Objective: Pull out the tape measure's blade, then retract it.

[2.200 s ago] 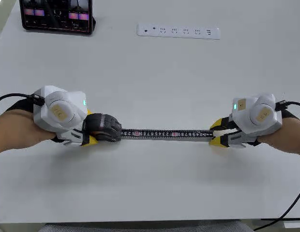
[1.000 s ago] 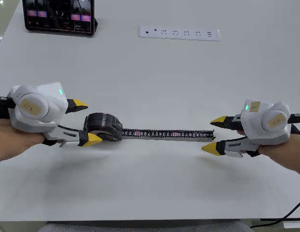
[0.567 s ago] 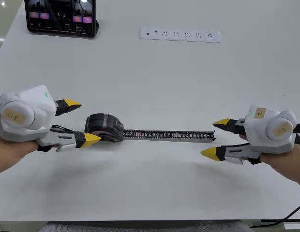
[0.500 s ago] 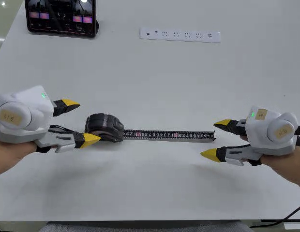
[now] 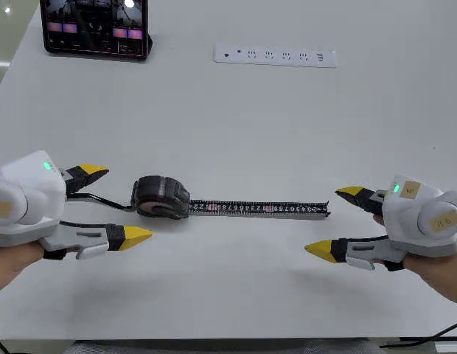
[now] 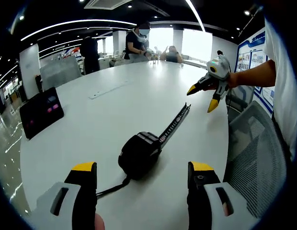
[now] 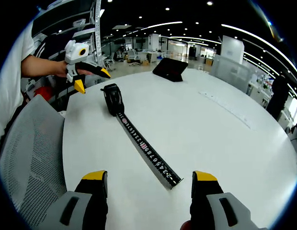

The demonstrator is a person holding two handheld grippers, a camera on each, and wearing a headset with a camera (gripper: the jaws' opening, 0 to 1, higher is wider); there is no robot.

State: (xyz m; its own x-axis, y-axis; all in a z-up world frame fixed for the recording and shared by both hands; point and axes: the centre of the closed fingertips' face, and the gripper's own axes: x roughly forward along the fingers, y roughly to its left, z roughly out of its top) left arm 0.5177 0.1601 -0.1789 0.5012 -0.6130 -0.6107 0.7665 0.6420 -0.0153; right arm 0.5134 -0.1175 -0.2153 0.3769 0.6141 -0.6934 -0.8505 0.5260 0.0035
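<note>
Left tongs [image 5: 124,203]: nearest on the left, held in a person's hand [image 5: 11,259]. The jaws are spread wide with nothing between them, and the yellow tips point toward the tape measure's case, stopping just short of it.
Right tongs [image 5: 326,220]: nearest on the right, held in the other hand [image 5: 444,271]. The jaws are likewise spread wide and empty, and the yellow tips point back along the blade.
Chair [image 7: 28,153]: grey mesh, at the near edge of the table, seen in both gripper views.
Case [image 5: 161,198]: black and rounded, resting on the table just beyond the left tongs' tips. In the left gripper view it lies ahead of the gap and touches neither jaw.
Cord [image 5: 103,198]: thin and black, running from the case back toward the left tongs.
Blade [image 5: 258,209]: drawn out of the case and lying flat on the table with its numbers up, in a straight line toward the right tongs.
Blade end [image 5: 328,210]: at the mouth of the right tongs' gap, touching neither jaw.
Table [image 5: 228,133]: white and wide.
Power strip [image 5: 275,55]: white, on the far side of the table, well apart from the tape measure.
Tablet [image 5: 95,28]: dark with a lit screen, propped up at the far left corner.
People [image 6: 139,40]: beyond the table's far end in the left gripper view, too small to tell more.
</note>
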